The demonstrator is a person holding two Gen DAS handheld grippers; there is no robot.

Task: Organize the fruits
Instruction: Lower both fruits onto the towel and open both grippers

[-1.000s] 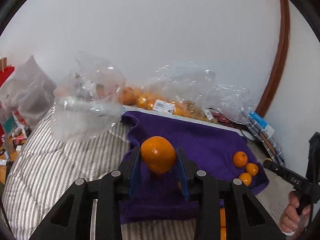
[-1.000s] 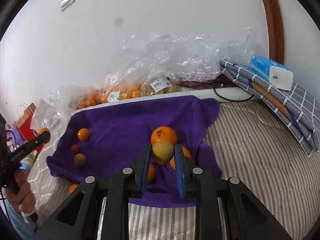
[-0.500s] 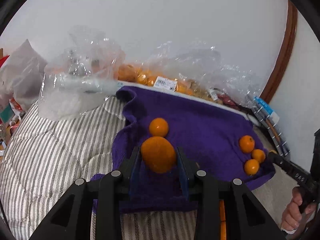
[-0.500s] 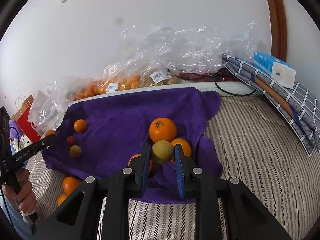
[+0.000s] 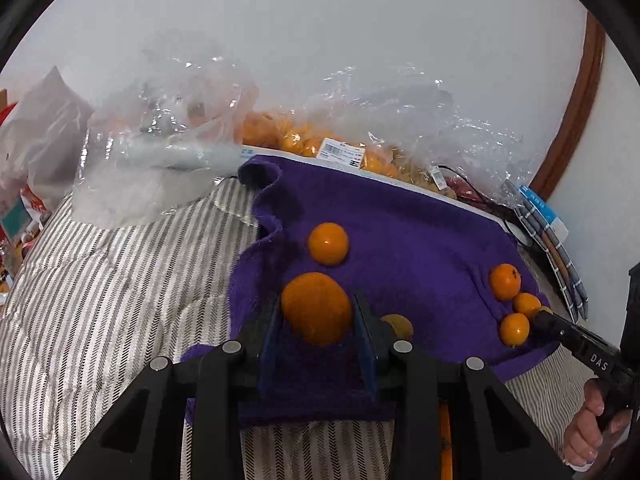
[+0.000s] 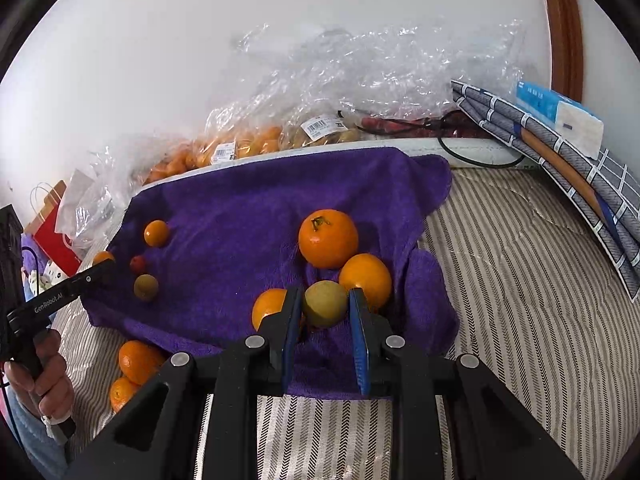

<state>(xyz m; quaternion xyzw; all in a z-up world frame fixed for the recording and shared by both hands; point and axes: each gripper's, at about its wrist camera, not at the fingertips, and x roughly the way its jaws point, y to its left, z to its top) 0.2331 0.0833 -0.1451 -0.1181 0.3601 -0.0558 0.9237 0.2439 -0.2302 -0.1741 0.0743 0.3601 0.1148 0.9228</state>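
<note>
Fruits mid-sort on the purple towel. Left wrist view: left gripper clamped on a big orange, low centre of frame, just over the towel's near-left part; smaller orange sits just above it. Looks like a placing step; next is to lower and release beside it.

Right wrist view: right gripper pinched tight on a yellow-green fruit, centre frame, by three oranges. It probably belongs with the small fruits at left.
</note>
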